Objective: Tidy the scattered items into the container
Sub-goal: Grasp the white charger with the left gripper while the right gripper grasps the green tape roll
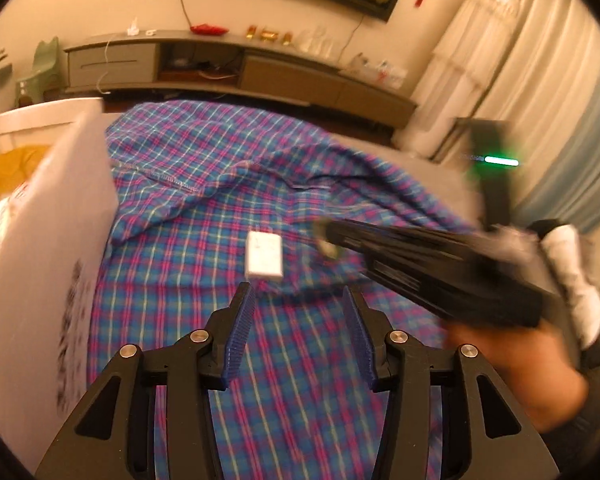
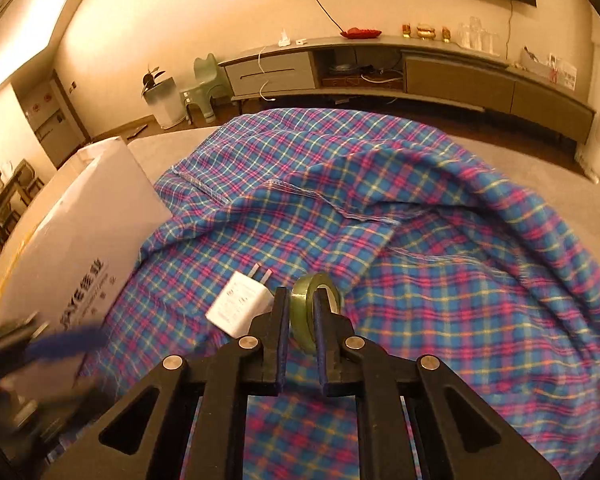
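Right tool (image 2: 302,312) is clenching on the tape roll (image 2: 309,308): the roll is standing on edge between the two pads, one pad passing through its hole, its flat faces running along the fingers. Tape is sitting low on the plaid cloth (image 2: 440,240), not yet carried off.

White charger (image 1: 264,256) is lying flat on the cloth just ahead of the left tool (image 1: 298,296), slightly to the left of its centre line, prongs pointing away (toward the far wall). Left tool is standing released, nothing between its pads. It is the nearer tool to the charger; in the right wrist view the charger sits just left of the clenched fingers.

White box (image 1: 52,240), the container as I judge it, is standing at the left edge of the cloth, nearer the left tool.

Surface: rumpled, seamed fabric over a pale bench. Room: low TV cabinet (image 2: 420,68) along the far wall, curtains at right, warm dim light.
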### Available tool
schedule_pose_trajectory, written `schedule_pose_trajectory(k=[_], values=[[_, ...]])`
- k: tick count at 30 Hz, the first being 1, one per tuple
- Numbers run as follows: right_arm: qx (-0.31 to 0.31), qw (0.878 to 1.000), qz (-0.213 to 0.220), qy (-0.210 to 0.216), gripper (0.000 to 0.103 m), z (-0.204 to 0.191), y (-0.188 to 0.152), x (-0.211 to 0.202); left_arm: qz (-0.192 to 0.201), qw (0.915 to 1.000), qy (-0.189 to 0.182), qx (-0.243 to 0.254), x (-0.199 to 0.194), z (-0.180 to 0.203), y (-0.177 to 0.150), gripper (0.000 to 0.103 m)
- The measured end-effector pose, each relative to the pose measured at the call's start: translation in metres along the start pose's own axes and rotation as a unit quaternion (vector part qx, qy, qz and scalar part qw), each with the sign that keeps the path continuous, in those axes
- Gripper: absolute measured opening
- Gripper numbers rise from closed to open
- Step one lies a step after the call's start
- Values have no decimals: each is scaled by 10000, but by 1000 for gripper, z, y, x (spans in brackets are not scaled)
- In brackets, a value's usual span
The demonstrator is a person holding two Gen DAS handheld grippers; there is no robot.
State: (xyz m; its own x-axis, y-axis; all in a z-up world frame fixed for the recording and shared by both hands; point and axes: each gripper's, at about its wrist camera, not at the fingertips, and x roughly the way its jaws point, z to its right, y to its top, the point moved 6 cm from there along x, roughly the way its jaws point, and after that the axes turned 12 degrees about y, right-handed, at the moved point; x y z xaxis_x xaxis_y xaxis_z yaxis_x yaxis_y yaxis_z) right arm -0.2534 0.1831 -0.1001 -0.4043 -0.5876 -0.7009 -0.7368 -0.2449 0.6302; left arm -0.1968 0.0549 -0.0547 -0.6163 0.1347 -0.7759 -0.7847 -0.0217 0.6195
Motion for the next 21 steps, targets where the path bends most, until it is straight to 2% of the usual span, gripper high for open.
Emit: schedule_pose_trajectory(k=[4, 8, 10, 12, 16, 17, 21], values=[[-128, 9999, -67, -13, 13, 10, -13, -16, -365, 9988, 315, 22, 51, 5, 3, 48], [-149, 9998, -101, 11, 13, 22, -16, -16, -532, 9965, 644, 4, 82, -3, 6, 46], [-209, 9997, -107, -29, 13, 24, -15, -15, -460, 9968, 656, -37, 87, -6, 7, 43], [-198, 9997, -119, -75, 15, 28, -16, -13, -415, 9966, 715, 34, 88, -6, 9, 33], [82, 9988, -425, -238, 15, 48, -31, 2, -356, 9961, 785, 189, 88, -4, 9, 32], [118, 9991, -353, -225, 11, 52, -33, 2, -354, 9961, 790, 194, 87, -4, 9, 32], [252, 9995, -189, -85, 11, 53, -30, -4, -312, 9968, 732, 88, 77, -10, 7, 32]])
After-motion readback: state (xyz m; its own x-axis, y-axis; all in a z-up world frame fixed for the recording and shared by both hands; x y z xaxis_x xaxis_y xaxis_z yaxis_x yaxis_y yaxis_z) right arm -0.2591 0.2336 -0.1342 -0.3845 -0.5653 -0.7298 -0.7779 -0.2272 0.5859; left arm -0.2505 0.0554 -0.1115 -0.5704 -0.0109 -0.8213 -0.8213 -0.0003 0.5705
